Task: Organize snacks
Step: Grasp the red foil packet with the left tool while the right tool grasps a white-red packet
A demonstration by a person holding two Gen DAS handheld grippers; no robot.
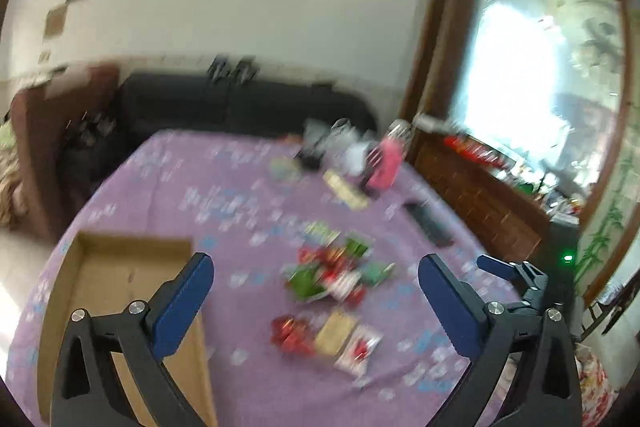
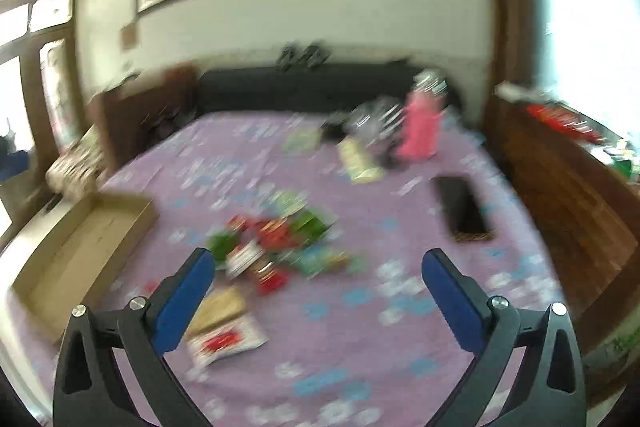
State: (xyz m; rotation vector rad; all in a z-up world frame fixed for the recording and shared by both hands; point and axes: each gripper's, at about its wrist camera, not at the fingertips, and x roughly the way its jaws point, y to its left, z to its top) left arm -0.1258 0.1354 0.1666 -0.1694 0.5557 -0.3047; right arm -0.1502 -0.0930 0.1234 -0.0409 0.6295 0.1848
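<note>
A pink bottle (image 2: 418,131) and a black phone (image 2: 462,209) rest on the purple tablecloth (image 2: 360,347).

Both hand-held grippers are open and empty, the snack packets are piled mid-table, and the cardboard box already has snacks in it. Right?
Not quite: the cardboard box looks empty in the right wrist view. Both the left hand-held gripper and right hand-held gripper are open and empty, and the snack packets lie piled mid-table.

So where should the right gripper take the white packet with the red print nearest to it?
The white packet lies flat on the cloth, so come from above and pinch its free right edge; its left side abuts the tan packet. The right gripper is open and empty.
</note>
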